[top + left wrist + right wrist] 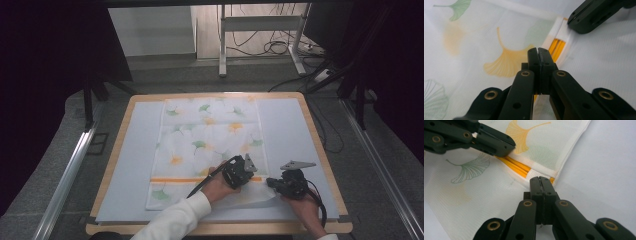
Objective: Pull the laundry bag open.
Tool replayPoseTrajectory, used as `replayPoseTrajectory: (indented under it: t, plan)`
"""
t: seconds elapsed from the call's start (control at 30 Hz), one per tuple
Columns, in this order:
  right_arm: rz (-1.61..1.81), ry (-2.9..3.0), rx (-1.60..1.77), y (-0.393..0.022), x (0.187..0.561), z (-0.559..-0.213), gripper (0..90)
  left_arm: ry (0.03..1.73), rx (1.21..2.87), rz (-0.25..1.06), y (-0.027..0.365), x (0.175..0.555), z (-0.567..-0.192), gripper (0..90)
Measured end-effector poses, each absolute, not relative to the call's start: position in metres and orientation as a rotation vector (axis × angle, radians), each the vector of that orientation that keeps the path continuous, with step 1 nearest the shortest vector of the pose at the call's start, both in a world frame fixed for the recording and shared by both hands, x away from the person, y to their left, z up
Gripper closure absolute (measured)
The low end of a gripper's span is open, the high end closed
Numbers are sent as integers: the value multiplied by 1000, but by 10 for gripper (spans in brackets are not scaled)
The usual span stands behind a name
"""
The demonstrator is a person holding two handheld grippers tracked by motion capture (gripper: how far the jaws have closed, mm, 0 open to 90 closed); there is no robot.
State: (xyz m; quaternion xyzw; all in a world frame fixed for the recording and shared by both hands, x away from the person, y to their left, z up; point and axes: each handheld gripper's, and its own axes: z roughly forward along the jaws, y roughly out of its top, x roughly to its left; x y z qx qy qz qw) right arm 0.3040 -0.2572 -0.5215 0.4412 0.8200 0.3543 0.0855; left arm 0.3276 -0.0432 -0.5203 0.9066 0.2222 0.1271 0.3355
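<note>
One table [125, 150] with a pale top fills the middle of the high view, and a white cloth [210, 135] printed with green and yellow leaves lies flat on it, running from upper centre to lower centre. An orange stripe [180, 179] crosses the cloth near its lower end. Both forearms enter from the bottom edge, the left in a white sleeve [175, 220]. Left tongs [243, 172] sit at the stripe, jaws pressed together over the cloth. Right tongs [272, 183], just beside them at lower right, are closed, pinching the cloth's edge.
</note>
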Motion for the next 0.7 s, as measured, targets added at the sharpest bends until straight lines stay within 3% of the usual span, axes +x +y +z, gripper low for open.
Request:
replayPoseTrajectory:
  t: [0.7]
  plan:
    - [1051,2446,1308,-257,304,-521,898,653,2343,355,1,323,-524,900]
